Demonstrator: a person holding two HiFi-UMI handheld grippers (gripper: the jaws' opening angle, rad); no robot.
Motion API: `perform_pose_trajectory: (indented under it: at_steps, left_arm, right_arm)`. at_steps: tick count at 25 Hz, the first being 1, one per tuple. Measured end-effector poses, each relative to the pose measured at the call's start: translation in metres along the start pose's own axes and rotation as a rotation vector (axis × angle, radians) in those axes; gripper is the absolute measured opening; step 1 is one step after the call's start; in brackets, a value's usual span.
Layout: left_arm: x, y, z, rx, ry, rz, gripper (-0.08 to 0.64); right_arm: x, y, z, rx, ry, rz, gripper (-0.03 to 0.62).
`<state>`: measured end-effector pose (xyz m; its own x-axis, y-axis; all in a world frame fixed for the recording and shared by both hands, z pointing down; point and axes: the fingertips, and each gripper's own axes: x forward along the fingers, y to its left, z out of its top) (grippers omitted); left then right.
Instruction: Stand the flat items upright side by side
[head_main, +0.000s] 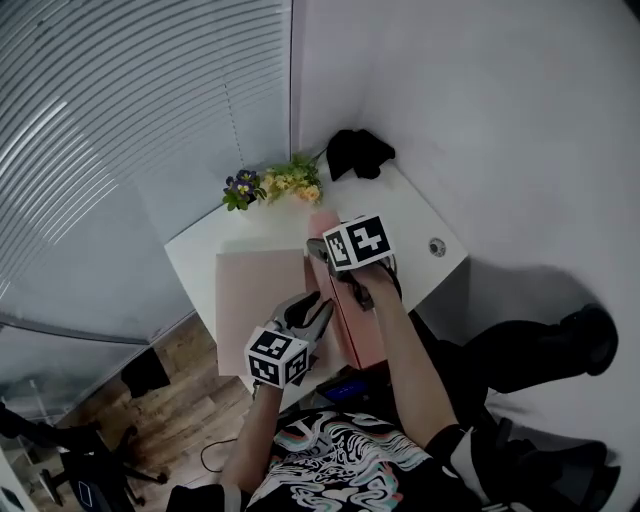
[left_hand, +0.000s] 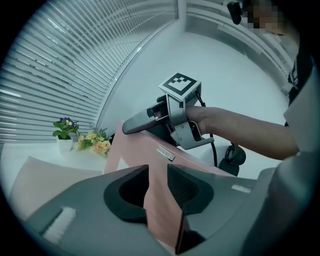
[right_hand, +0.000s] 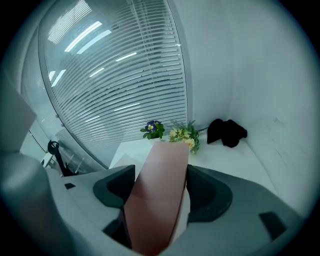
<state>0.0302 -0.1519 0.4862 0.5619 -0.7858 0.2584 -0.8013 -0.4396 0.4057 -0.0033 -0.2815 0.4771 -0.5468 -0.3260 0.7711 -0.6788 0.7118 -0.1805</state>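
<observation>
A pink book stands tilted on its edge at the front of the white table, held by both grippers. My left gripper is shut on its near end; in the left gripper view the thin pink cover runs between the pads of the left gripper. My right gripper grips it from above at the far end, the right gripper straddling the top edge. In the right gripper view the book fills the gap of the right gripper. A second pink flat item lies flat to the left.
A small flower arrangement and a black cloth sit at the back of the table in the corner. A small round object lies near the right edge. Window blinds line the left side, a white wall the right.
</observation>
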Motion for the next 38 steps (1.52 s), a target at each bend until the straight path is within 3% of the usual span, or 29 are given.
perform_pose_trajectory:
  at_steps: [9, 17, 31, 38]
  left_arm:
    - [-0.003, 0.01, 0.008, -0.03, -0.027, -0.091, 0.104]
    - [-0.004, 0.011, 0.013, -0.033, -0.031, -0.128, 0.103]
    - [-0.002, 0.01, 0.023, -0.043, -0.045, -0.158, 0.104]
    - [0.001, -0.016, 0.042, -0.132, -0.061, -0.324, 0.241]
  right_arm:
    - [-0.017, -0.017, -0.003, 0.086, -0.017, -0.087, 0.309]
    - [-0.034, -0.024, 0.003, 0.114, -0.057, -0.123, 0.302]
    - [-0.08, -0.032, 0.044, 0.136, -0.372, -0.231, 0.299]
    - [-0.081, -0.035, 0.045, 0.15, -0.411, -0.23, 0.298]
